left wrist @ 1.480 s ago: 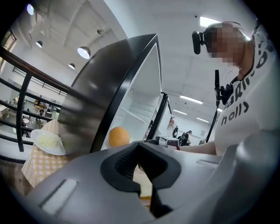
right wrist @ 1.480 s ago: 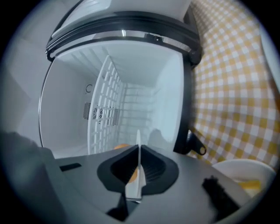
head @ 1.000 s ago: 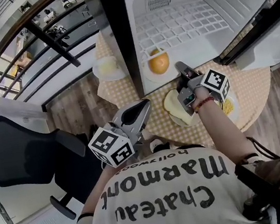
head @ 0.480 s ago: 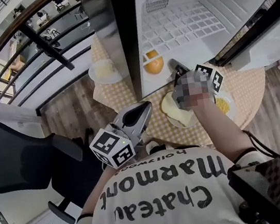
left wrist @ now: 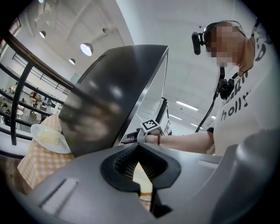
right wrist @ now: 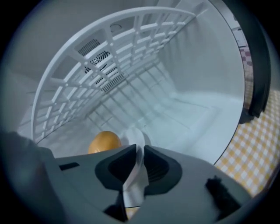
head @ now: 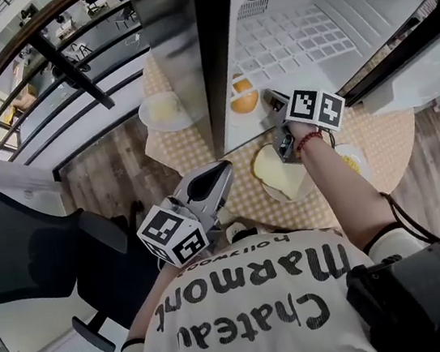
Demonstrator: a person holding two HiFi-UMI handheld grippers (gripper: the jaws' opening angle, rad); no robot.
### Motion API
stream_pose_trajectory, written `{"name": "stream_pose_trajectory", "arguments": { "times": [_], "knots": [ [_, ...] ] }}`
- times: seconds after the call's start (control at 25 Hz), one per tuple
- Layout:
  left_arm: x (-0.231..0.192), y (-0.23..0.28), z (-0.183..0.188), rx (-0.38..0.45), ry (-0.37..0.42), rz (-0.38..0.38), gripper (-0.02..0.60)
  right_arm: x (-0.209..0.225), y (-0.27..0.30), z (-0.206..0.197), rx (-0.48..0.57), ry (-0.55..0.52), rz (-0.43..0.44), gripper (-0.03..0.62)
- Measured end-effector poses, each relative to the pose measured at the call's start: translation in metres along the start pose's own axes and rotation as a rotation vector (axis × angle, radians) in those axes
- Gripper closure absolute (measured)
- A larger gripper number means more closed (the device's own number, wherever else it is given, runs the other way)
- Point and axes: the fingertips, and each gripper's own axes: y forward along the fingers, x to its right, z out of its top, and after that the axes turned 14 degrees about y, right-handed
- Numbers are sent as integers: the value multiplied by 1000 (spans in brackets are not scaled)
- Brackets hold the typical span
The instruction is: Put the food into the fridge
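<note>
A small white fridge [head: 304, 27] stands open on the checked table [head: 386, 138]. An orange bun [head: 244, 100] on a white plate [right wrist: 133, 135] rests on the fridge floor near the front left. My right gripper [head: 273, 104] reaches into the opening. Its jaws [right wrist: 138, 151] are opening with the plate's rim between them, and the bun [right wrist: 105, 142] lies just beyond. My left gripper [head: 223, 170] hangs shut and empty near my body, short of the table; in its own view the gripper [left wrist: 139, 146] points at the fridge's dark side [left wrist: 113, 100].
A plate with pale bread [head: 281, 172] and one with yellow food [head: 351, 161] sit on the table before the fridge. Another plate of white food [head: 163, 110] lies left of the fridge. The fridge door [head: 397, 46] swings open at the right. A black office chair [head: 42, 247] stands at the left.
My right gripper carried the plate with the bun deeper into the fridge and up-left in the head view. The left gripper stayed in place.
</note>
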Motion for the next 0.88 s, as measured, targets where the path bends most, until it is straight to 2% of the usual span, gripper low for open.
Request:
{"name": "stream_pose_trajectory", "arguments": {
  "times": [0.12,0.44,0.64,0.76,0.88],
  "knots": [
    [-1,-4,-1,-3,0,5,575,-1,5,2,-40,-59,-37,531],
    [-7,-11,-5,-8,-3,27,575,-3,19,6,-52,-203,-90,523],
    [-13,-14,0,0,-7,47,575,-8,24,3,-73,-350,-148,511],
    [-14,-14,1,2,0,49,575,-13,26,0,-79,-433,-154,503],
    [-15,-16,0,2,-6,58,575,-15,25,-1,-69,-464,-159,500]
  ]
}}
